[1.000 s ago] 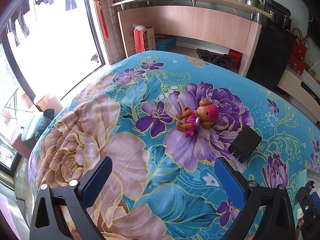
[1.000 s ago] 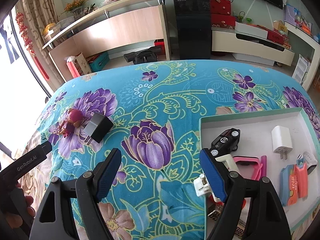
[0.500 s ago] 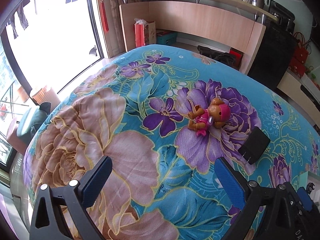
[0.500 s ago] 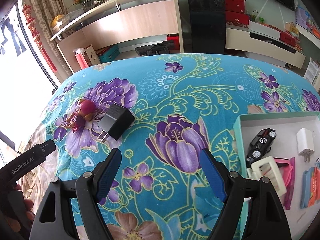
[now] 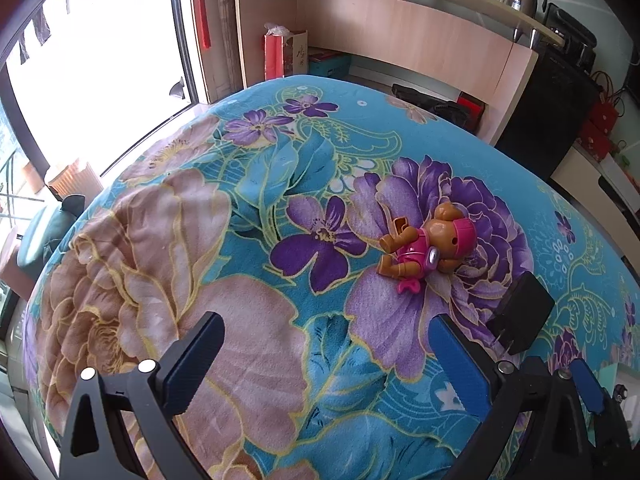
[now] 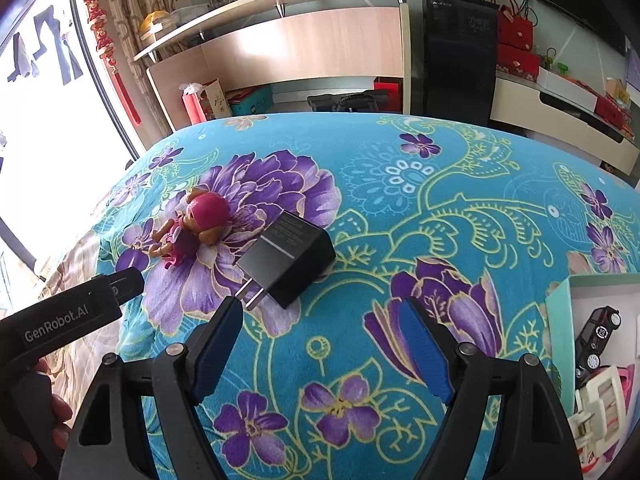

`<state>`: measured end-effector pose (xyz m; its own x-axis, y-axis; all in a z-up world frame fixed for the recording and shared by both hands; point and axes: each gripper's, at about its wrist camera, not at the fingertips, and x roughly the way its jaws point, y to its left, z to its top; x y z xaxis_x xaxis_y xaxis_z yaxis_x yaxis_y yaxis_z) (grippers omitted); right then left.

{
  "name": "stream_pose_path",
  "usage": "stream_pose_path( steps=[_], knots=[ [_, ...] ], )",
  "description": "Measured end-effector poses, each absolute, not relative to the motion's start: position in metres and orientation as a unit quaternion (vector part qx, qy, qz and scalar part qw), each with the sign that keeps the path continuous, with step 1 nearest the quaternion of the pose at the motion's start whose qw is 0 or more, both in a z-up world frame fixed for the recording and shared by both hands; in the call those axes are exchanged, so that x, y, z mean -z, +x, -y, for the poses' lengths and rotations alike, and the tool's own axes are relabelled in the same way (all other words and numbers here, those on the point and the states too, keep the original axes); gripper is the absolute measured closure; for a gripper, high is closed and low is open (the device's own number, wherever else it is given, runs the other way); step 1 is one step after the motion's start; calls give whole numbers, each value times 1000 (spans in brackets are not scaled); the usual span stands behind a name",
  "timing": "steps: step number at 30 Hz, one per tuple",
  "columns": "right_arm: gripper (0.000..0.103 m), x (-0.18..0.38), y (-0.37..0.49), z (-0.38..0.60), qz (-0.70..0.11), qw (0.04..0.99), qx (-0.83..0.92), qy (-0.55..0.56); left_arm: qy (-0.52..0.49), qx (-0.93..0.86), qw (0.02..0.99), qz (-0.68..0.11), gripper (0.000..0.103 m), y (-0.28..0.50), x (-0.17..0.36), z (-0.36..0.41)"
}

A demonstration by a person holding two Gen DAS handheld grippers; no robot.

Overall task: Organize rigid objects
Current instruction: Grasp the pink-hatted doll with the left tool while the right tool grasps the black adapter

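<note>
Your right tool [image 6: 320,340] stands wide open and empty just short of the black charger [image 6: 290,264], centre frame on the floral blanket [image 6: 420,208]. Its prongs [image 6: 250,296] face you: closing on them could pivot it away. The left tool [image 5: 328,360] is likewise open; the toy figure [image 5: 426,252] lies mid-right.

Bright daylight from overexposed left window [image 5: 92,80]; fisheye-warped edges.
</note>
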<state>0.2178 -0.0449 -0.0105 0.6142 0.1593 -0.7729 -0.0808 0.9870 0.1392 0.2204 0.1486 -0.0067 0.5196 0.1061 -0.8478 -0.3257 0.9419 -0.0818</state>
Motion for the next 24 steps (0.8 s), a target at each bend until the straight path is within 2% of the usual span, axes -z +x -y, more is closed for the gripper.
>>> stream_pose_path(
  steps=[17, 24],
  knots=[
    [22, 18, 242, 25, -416, 903, -101, 22, -135, -89, 881, -445, 0, 253, 21, -141],
    [22, 23, 252, 24, -414, 903, -106, 29, -141, -77, 880, -446, 9, 265, 29, -140]
  ],
)
